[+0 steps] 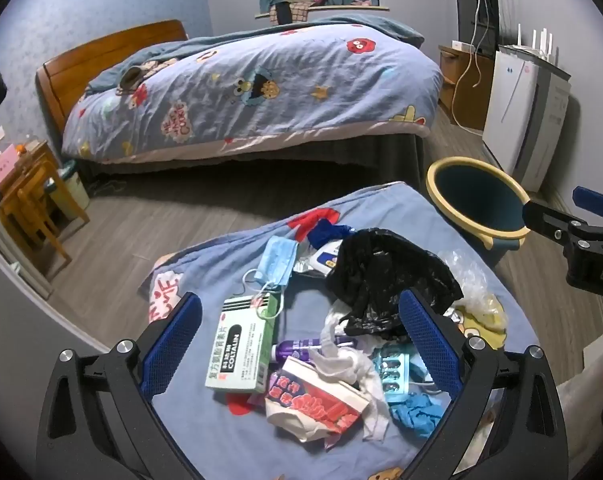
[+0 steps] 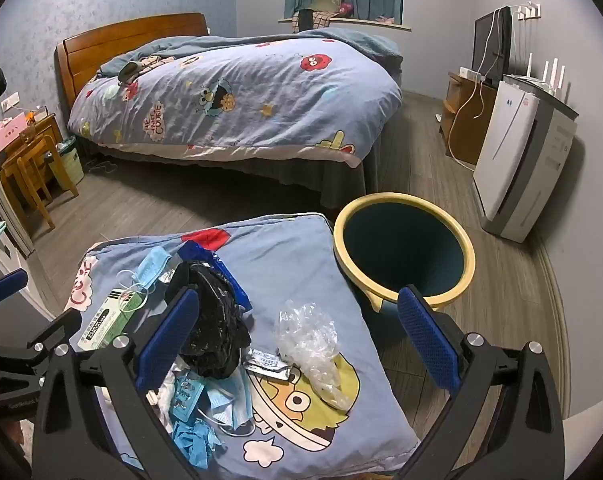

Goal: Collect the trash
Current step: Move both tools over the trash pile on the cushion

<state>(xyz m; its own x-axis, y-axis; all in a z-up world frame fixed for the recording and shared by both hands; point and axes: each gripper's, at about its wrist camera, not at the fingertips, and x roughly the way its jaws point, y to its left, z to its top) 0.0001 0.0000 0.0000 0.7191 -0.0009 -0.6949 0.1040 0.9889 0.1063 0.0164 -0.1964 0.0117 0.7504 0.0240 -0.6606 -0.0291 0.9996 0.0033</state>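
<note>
Both my tools wide open, nothing gripped. Left tool [image 1: 301,344] hovers over trash pile on cushion [image 1: 237,448]: green medicine box [image 1: 243,346], black plastic bag [image 1: 381,276], blue mask [image 1: 277,260]. Right tool [image 2: 297,344] over clear plastic wrap [image 2: 307,336], same cushion. Empty bin [image 2: 403,250] just beside cushion, on floor. Bed [image 2: 237,100] behind.

Both tongs [image 1: 299,344] [image 2: 297,340] wide apart, empty

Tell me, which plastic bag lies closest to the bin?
The clear bag. It lies alone on the pillow's side by the bin; the black bag sits farther off in the trash pile.
</note>
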